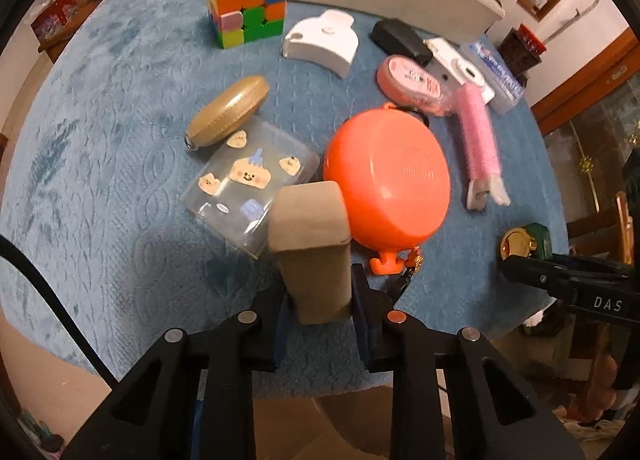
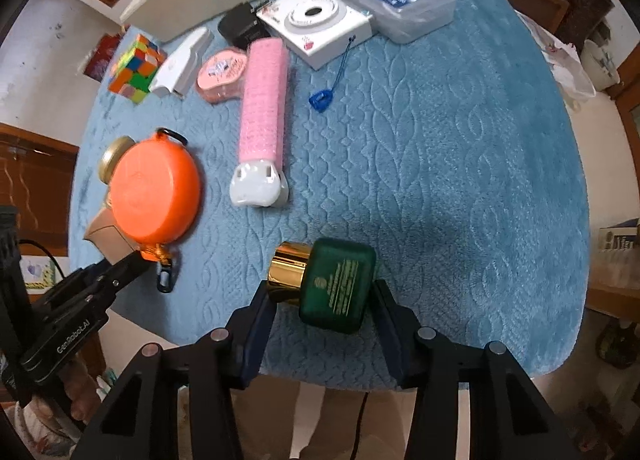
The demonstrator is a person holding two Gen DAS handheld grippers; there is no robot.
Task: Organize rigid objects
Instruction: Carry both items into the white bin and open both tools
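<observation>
Clenching the jaws of the left gripper [image 1: 320, 296] on a tan cardboard box [image 1: 310, 220], pads pressing low on two opposite faces. Keeping that box upright just beside the orange round case [image 1: 386, 180], on the case's near side, close enough that telling contact from a thin gap is not possible. Grasping a green bottle [image 2: 340, 280] in the jaws of the right gripper [image 2: 324, 296], one pad seeming to bear on the gold cap [image 2: 288, 272] and the other on the far end of the body, the bottle lying tilted across the gap. Holding the bottle well apart from the orange round case, on the side away from the box, over the blue blanket [image 2: 440, 140] covering the counter.

Judging the box as light and probably hollow: easily dented, so squeezing gently and taking it near an edge or fold rather than mid-panel. Judging the bottle as heavier, stiff, smooth and likely breakable; treating the polished cap as a slippery, possibly loose hold, and preferring the flat sides of the body. Leaving the pink roller [image 2: 262, 100], lying beyond the orange round case, untouched.
</observation>
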